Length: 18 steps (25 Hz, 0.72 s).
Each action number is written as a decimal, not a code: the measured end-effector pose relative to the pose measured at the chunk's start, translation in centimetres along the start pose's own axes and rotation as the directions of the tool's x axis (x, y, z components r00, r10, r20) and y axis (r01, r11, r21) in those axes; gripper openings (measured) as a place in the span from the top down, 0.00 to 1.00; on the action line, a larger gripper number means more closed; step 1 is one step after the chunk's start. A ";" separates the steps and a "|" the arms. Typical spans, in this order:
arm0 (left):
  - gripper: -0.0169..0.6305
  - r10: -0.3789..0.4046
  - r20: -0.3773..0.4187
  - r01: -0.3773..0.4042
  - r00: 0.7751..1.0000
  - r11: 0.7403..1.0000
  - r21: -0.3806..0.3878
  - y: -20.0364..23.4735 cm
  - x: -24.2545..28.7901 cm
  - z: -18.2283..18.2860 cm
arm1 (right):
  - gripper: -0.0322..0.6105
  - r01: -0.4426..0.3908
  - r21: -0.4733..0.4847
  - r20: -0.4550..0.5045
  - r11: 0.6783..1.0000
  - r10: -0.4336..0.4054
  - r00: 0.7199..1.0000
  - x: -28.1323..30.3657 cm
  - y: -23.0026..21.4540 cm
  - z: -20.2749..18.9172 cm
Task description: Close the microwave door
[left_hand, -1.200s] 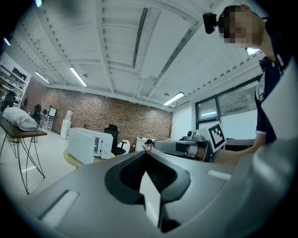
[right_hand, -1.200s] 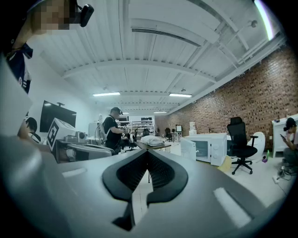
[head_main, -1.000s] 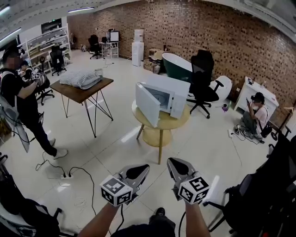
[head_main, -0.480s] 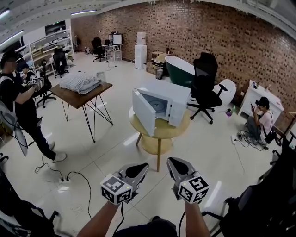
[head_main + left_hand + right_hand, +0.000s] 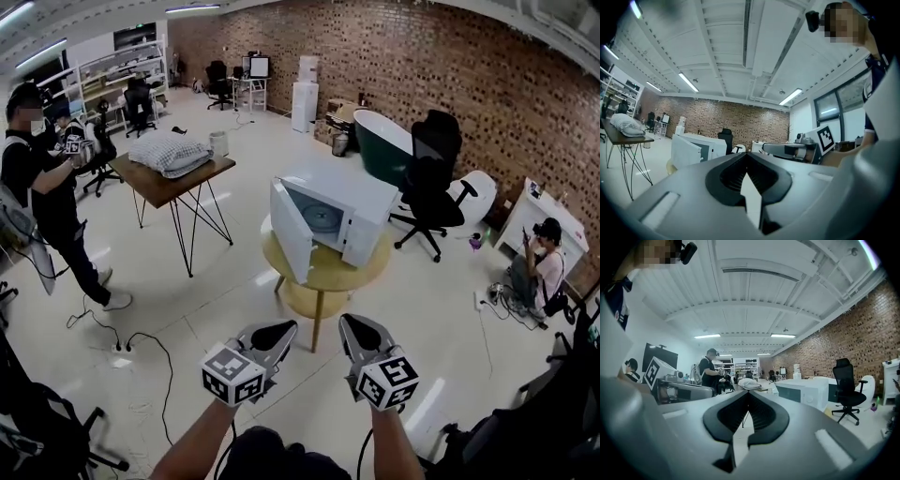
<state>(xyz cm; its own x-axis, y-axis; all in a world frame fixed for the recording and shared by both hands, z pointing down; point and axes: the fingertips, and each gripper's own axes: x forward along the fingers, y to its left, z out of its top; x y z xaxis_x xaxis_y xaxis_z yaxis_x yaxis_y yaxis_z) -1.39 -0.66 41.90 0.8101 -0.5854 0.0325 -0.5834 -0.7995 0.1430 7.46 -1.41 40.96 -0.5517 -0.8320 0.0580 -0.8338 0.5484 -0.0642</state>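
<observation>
A single white microwave point(image 5: 349, 200) stands on a round wooden surface point(image 5: 330, 269) with one lower shelf. Its one microwave door point(image 5: 290, 231) is swung wide open on the hinge at the 9 o'clock side of the opening. The door juts out over the surface's rim toward the camera, and a round turntable shows in the exposed cavity.

In the head view the microwave lies at 12 o'clock from the two grippers, well apart from both across open floor. The door's free edge is the nearest part, at about 12 o'clock from the left gripper point(image 5: 277, 330) and 11 o'clock from the right gripper point(image 5: 354, 330). Both grippers are held low, side by side. Each has its jaws closed tip to tip, with nothing between them.
</observation>
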 end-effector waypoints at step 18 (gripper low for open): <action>0.97 0.021 -0.023 -0.021 1.000 1.000 -0.023 12.5 9.3 0.0 | 0.95 0.039 -0.025 -0.063 0.999 -0.040 0.997 13.7 -8.1 -1.4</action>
<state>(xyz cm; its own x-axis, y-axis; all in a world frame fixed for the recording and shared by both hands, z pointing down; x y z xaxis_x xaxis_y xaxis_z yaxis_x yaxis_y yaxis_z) -1.16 -16.05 44.02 0.7990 -0.5985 0.0581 -0.5989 -0.7836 0.1653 6.62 -17.20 43.63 -0.5178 -0.8466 0.1234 -0.8549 0.5175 -0.0370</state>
